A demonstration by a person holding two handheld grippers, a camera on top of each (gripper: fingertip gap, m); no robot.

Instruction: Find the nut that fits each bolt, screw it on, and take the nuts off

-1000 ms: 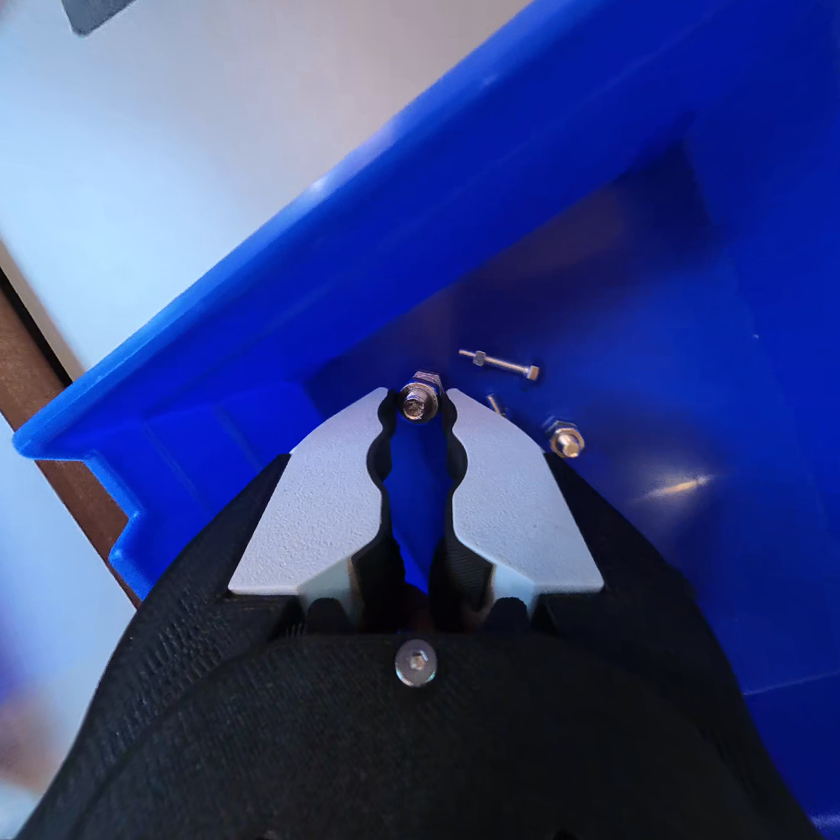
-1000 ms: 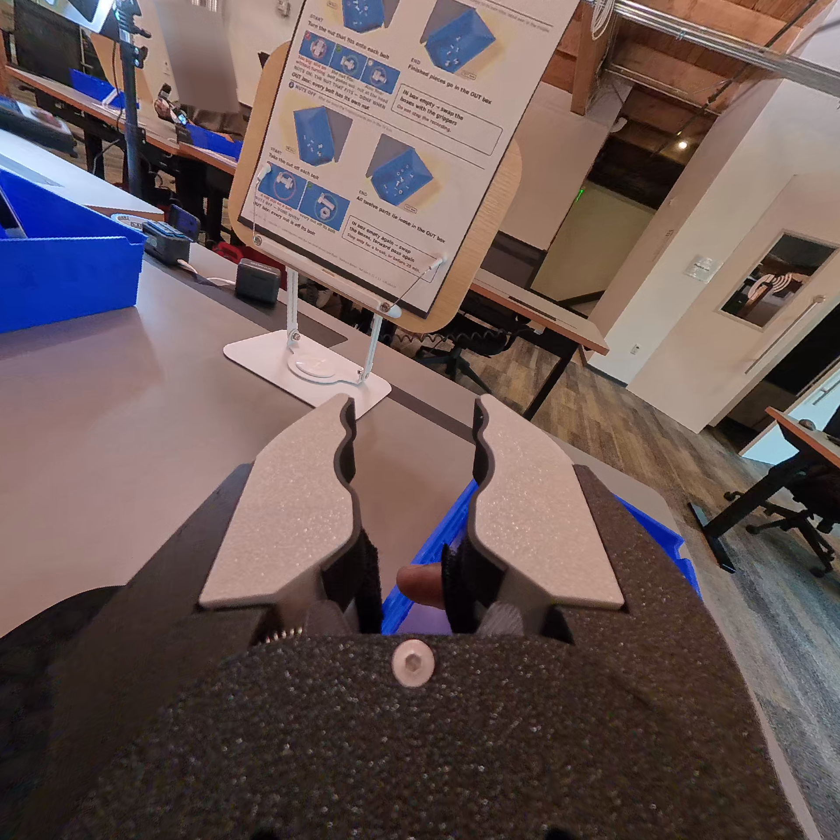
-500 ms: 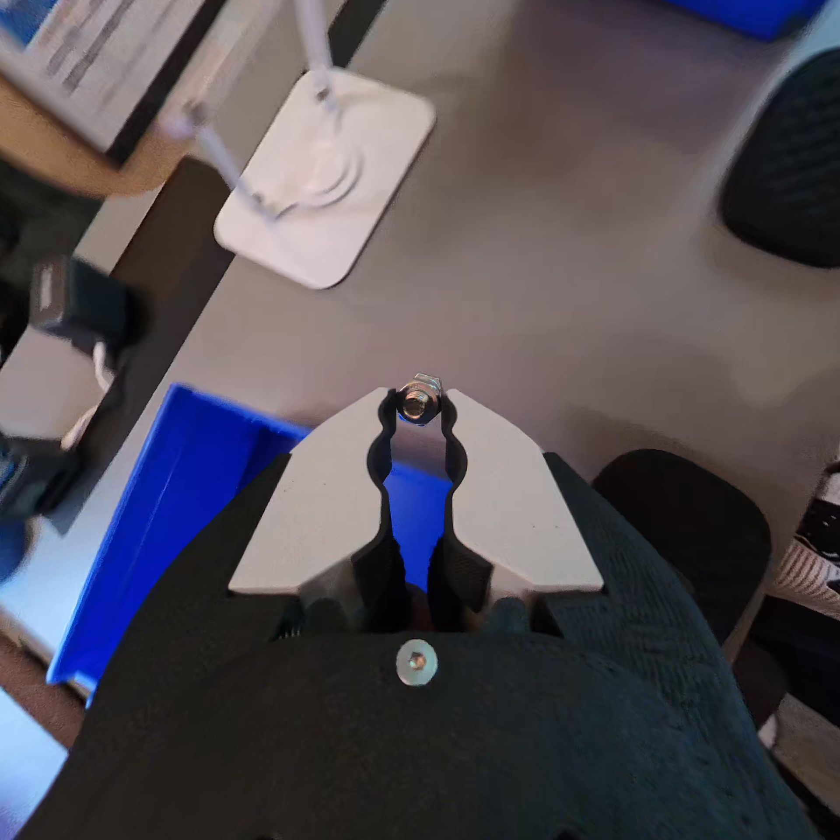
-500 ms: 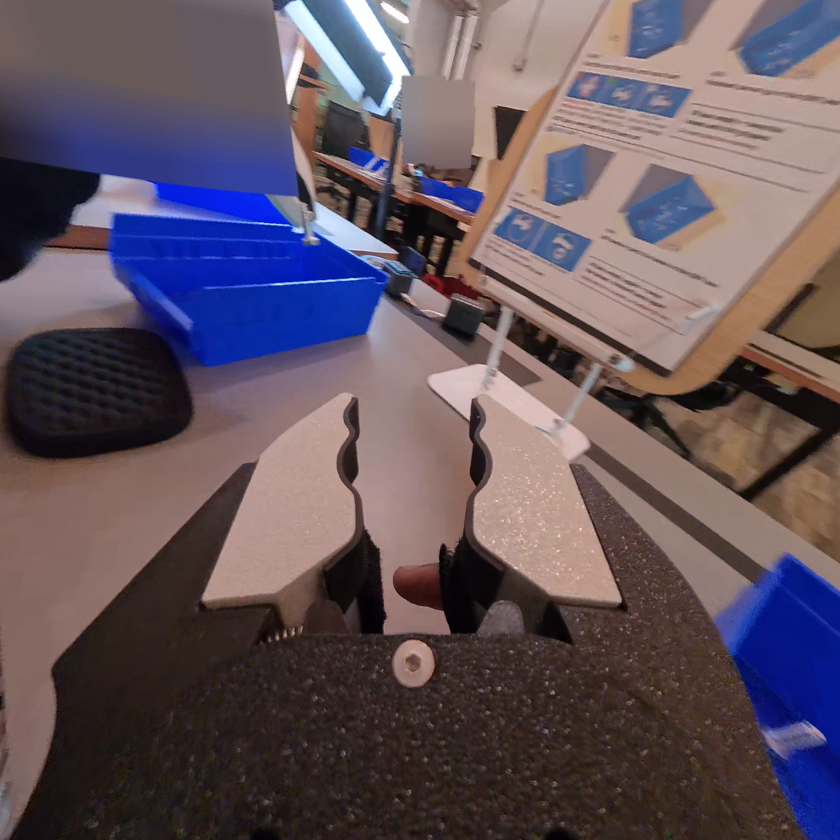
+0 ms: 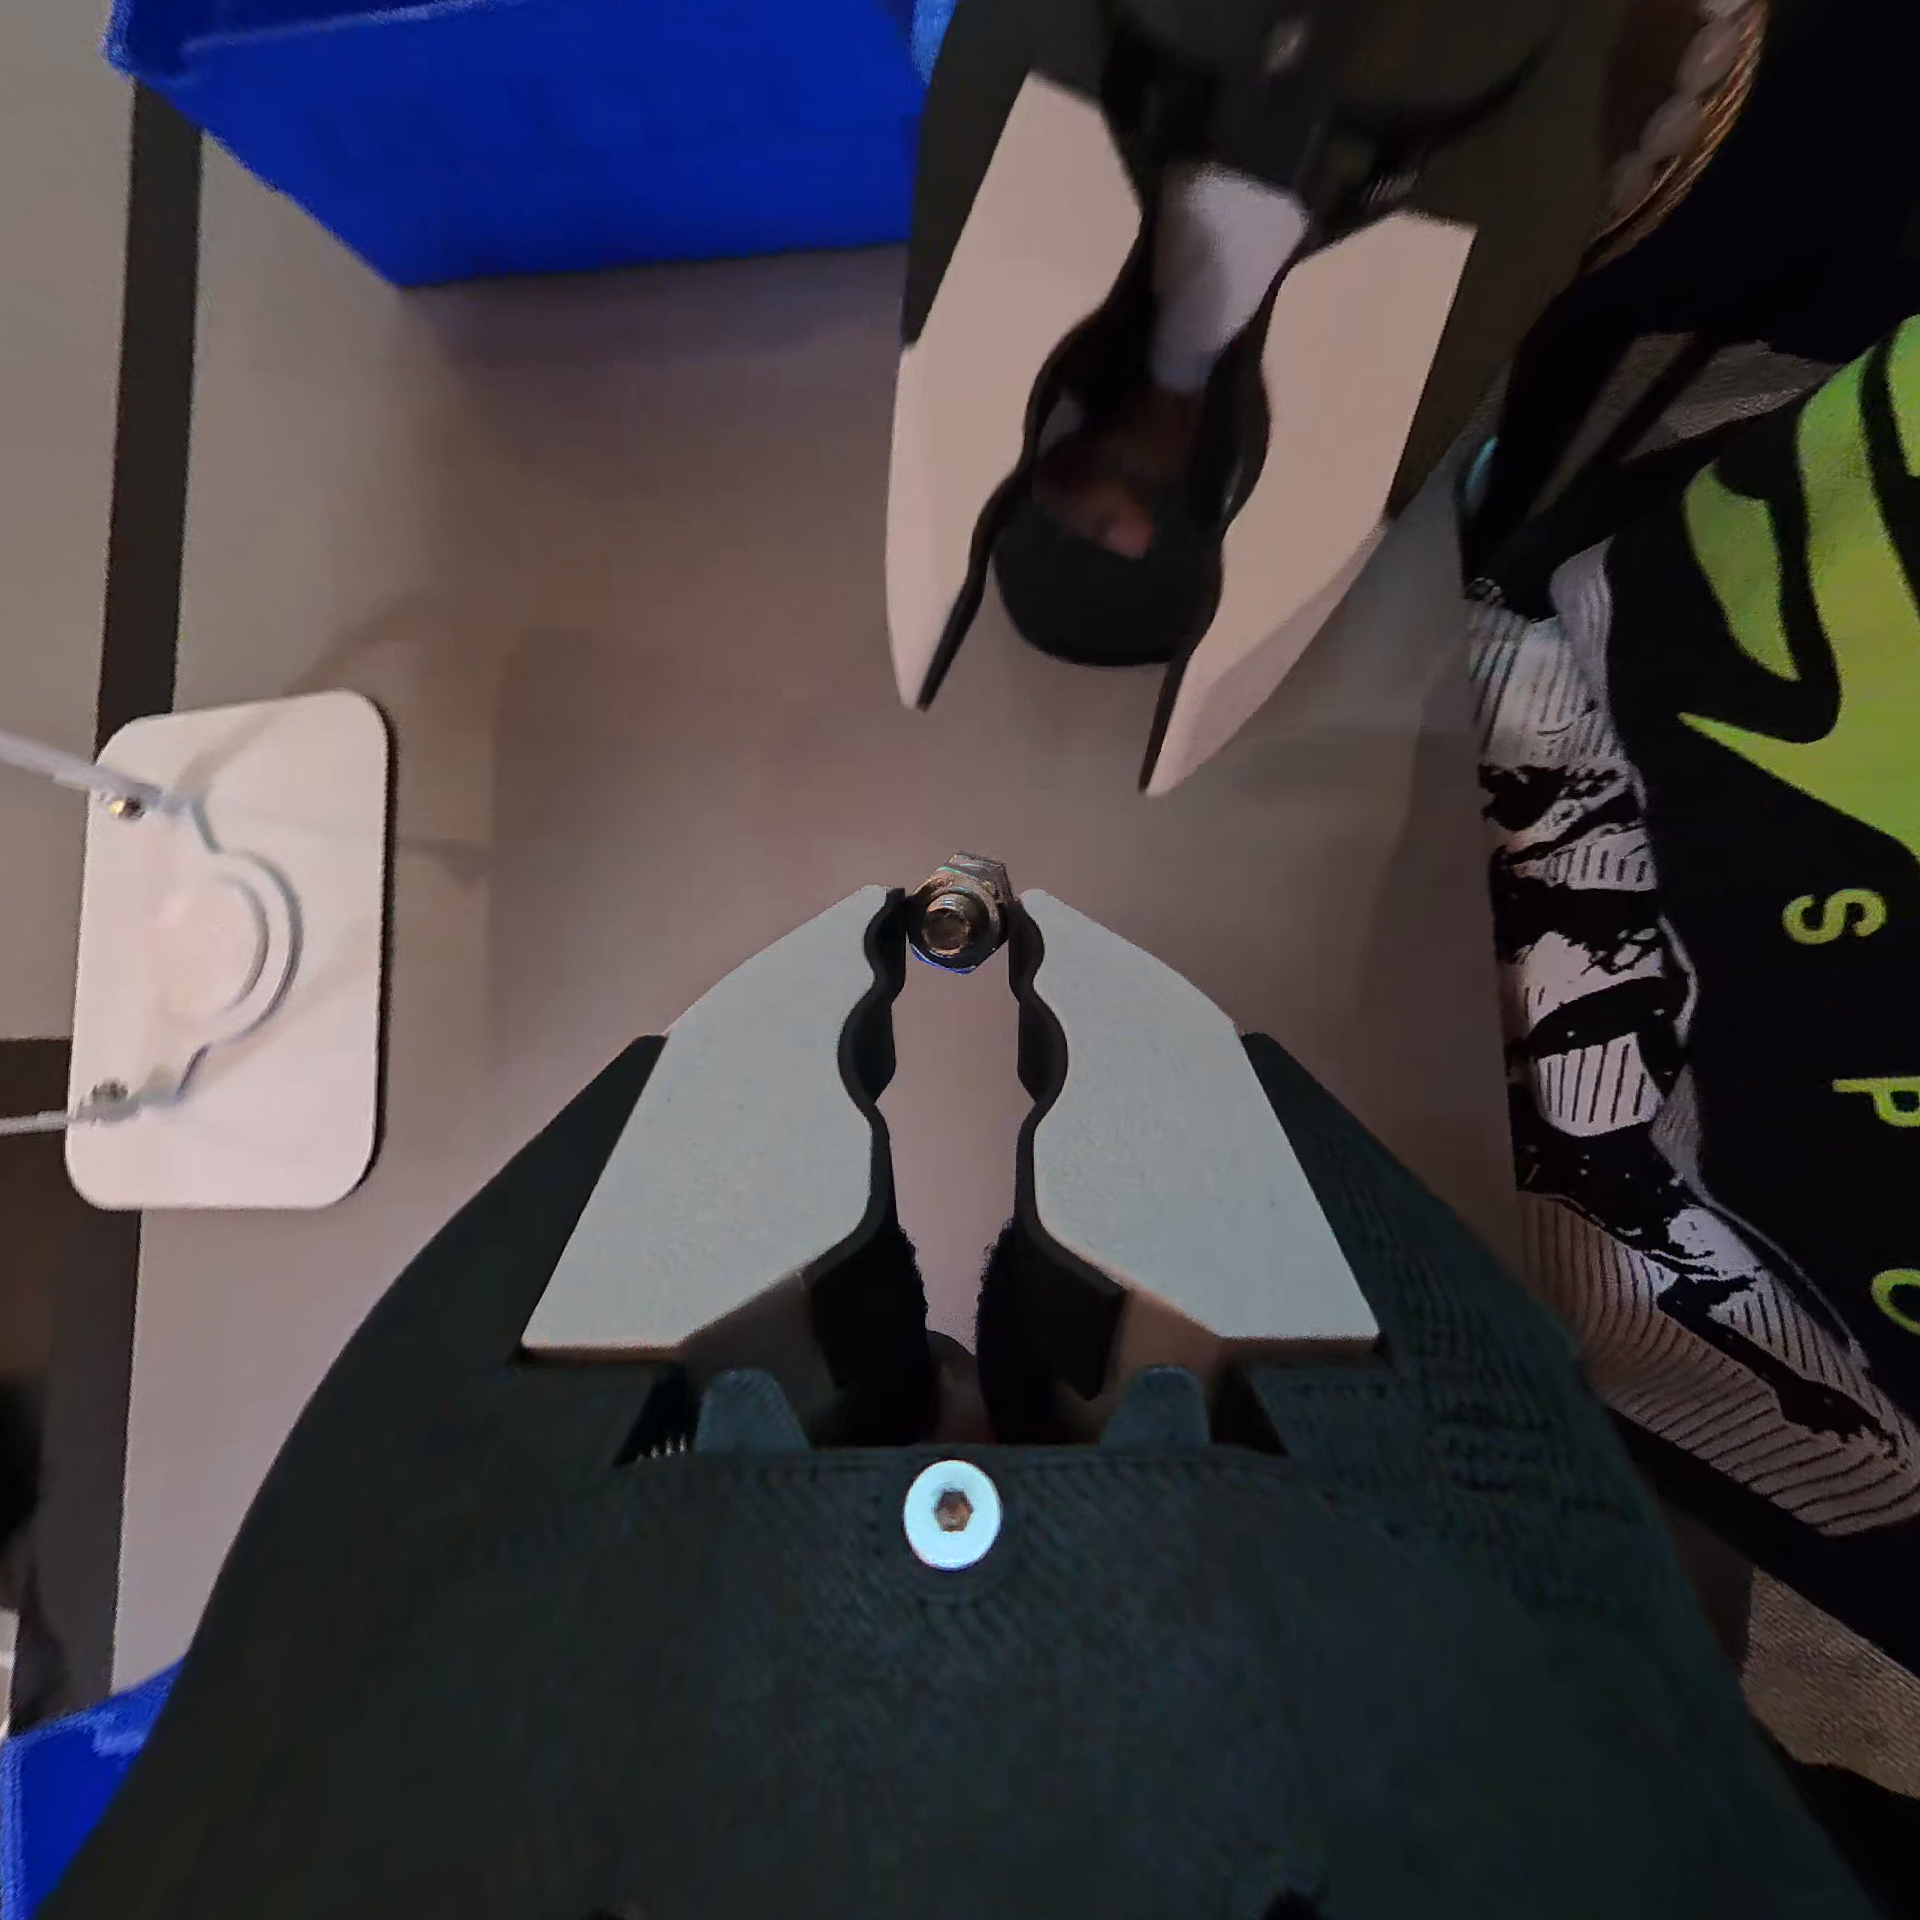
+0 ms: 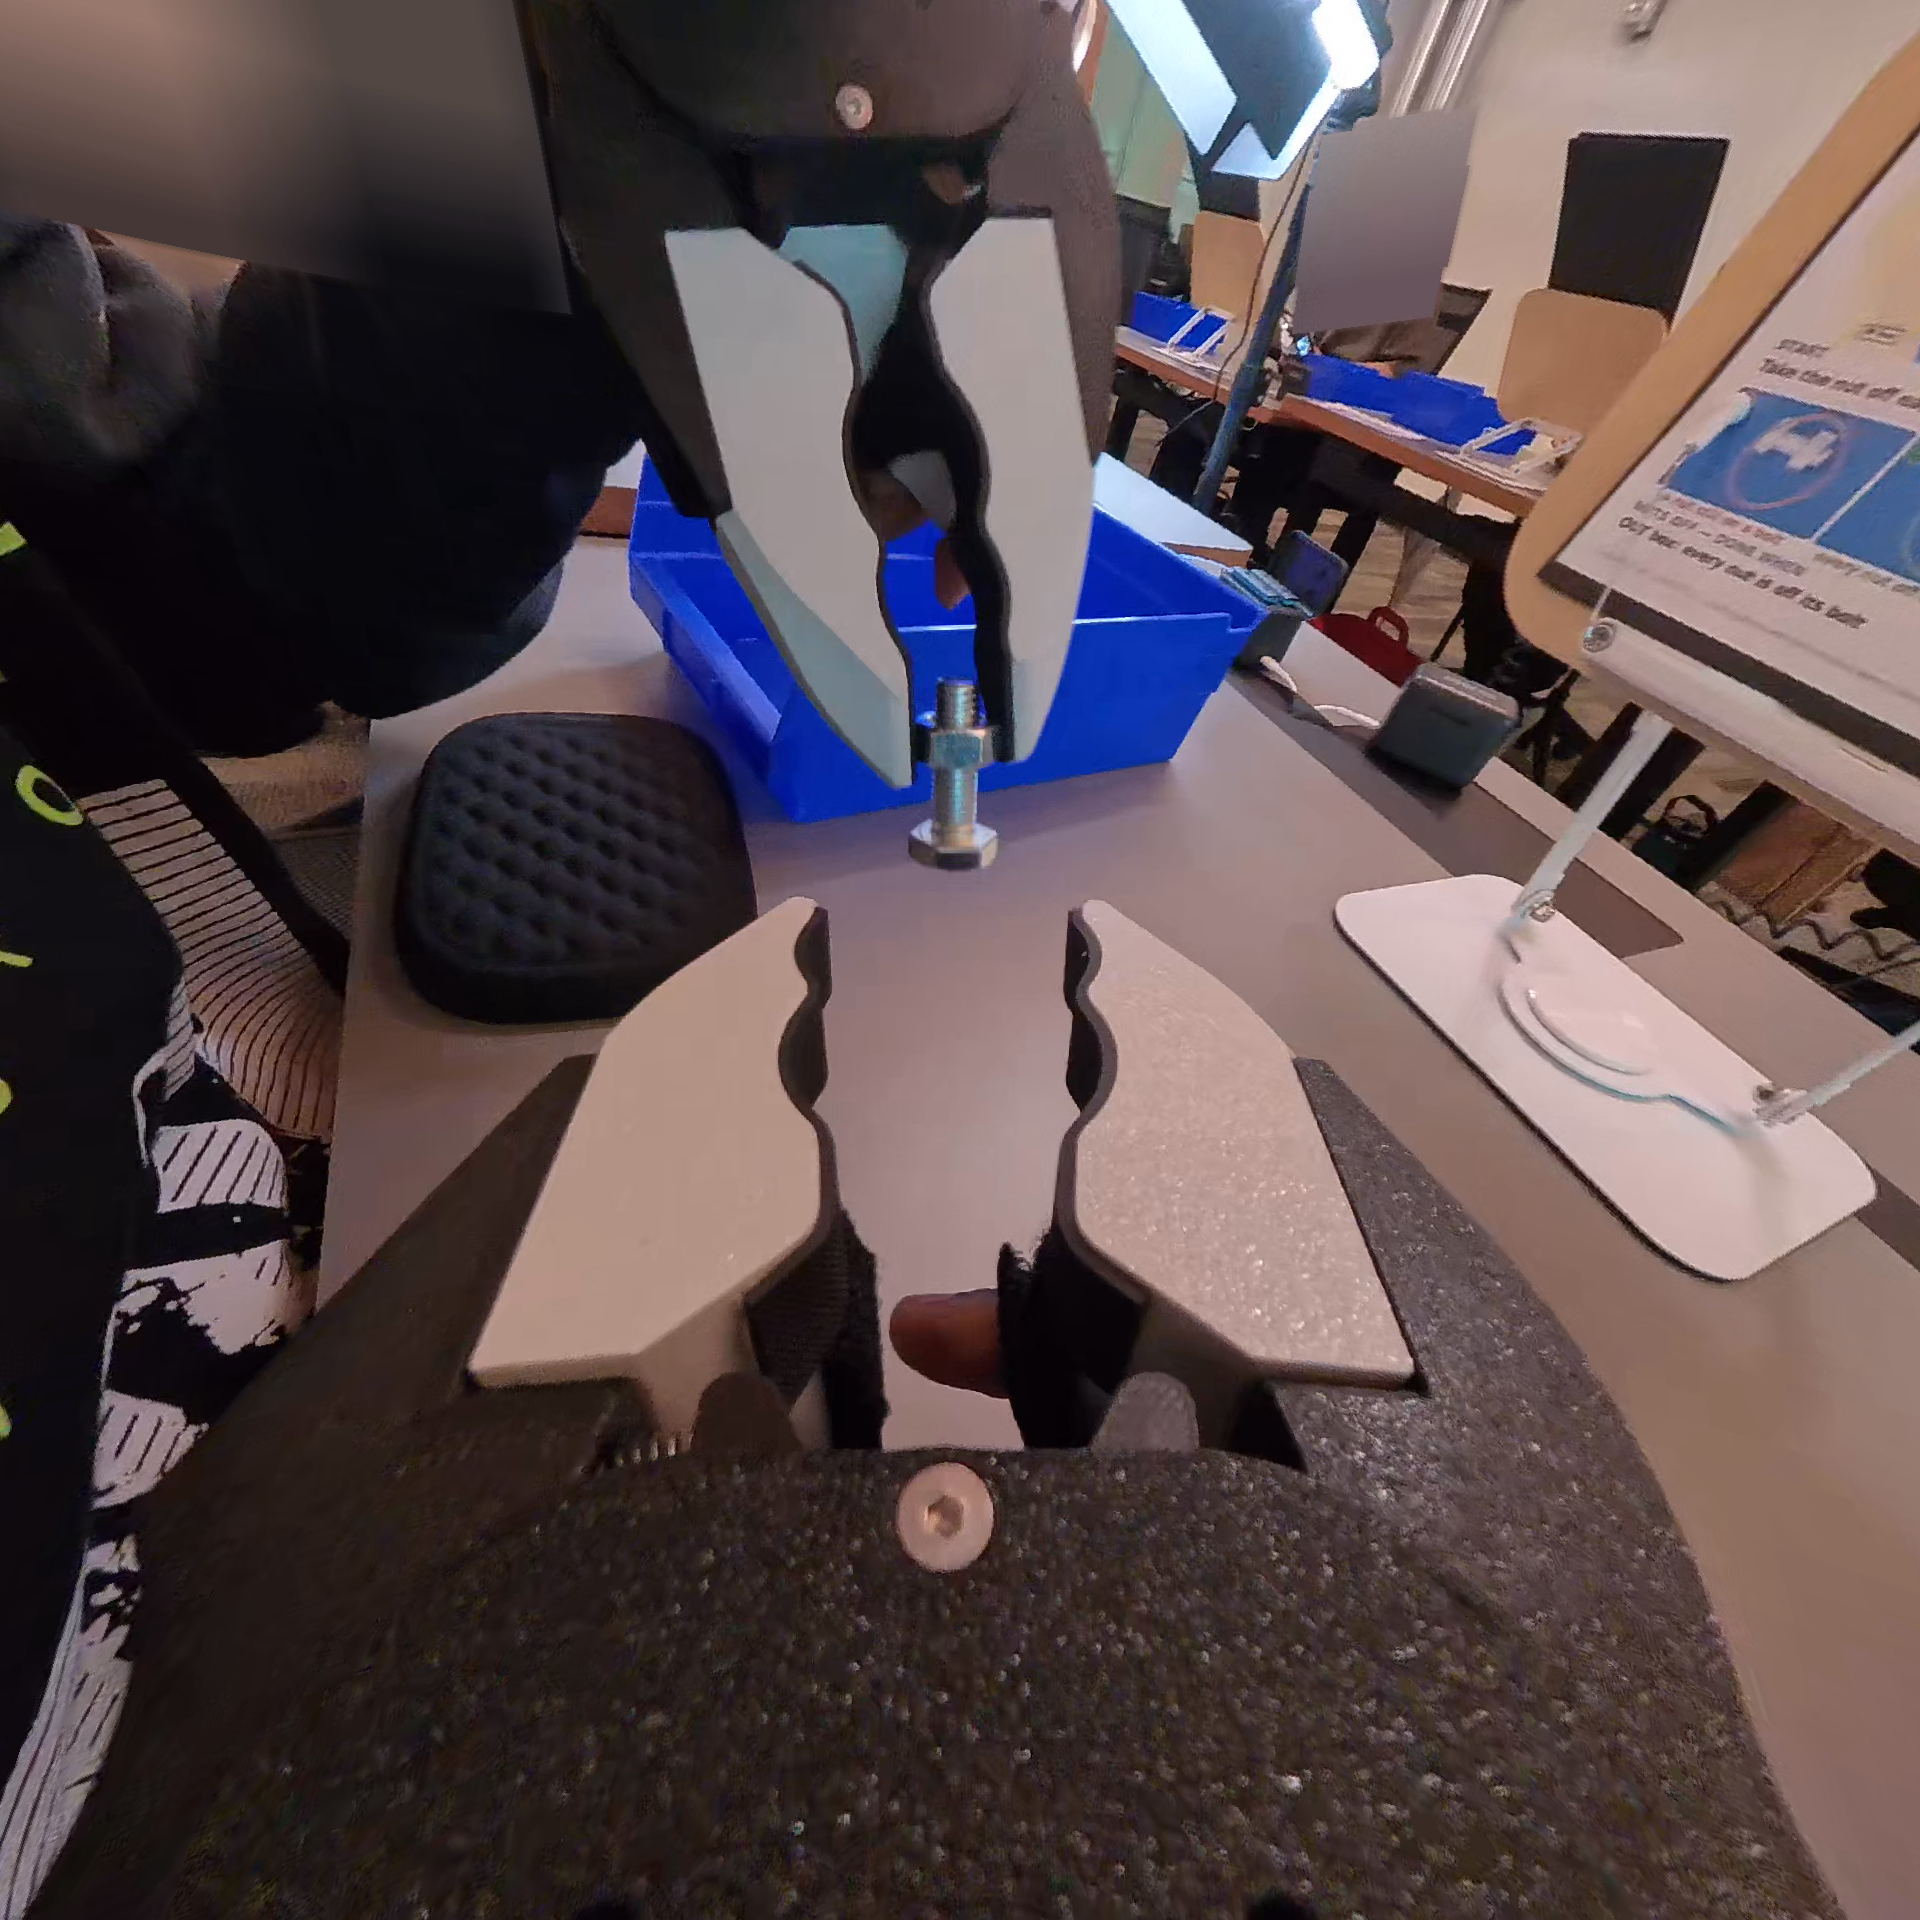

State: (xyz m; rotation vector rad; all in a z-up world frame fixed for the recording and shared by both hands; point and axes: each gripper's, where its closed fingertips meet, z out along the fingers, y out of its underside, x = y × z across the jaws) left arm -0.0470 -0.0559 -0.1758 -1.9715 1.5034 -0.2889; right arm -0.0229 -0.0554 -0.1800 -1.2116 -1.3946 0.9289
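Left gripper (image 5: 957, 902) clamped on the hex nut (image 6: 958, 745) of a bolt-and-nut assembly, fingertips pinching the nut's flats. Held the bolt (image 6: 953, 805) hanging head-down above the grey table (image 6: 1195, 862), threaded end poking up past the nut, clear of the surface and in front of the blue bin (image 6: 1132, 665). Right gripper (image 6: 945, 920) kept empty with fingers spread wide, aimed at the bolt head (image 6: 953, 844) from just beside and below, not touching. Seen from the left wrist, right gripper (image 5: 1039, 743) pointed toward the held nut, near but apart. Judged to be the nut-removal step, with the nut well up the thread. Next move likely called for closing the right gripper squarely on the bolt head, then turning it against the held nut. Black pad (image 6: 571, 862) and white stand base (image 6: 1600, 1091) lay aside.
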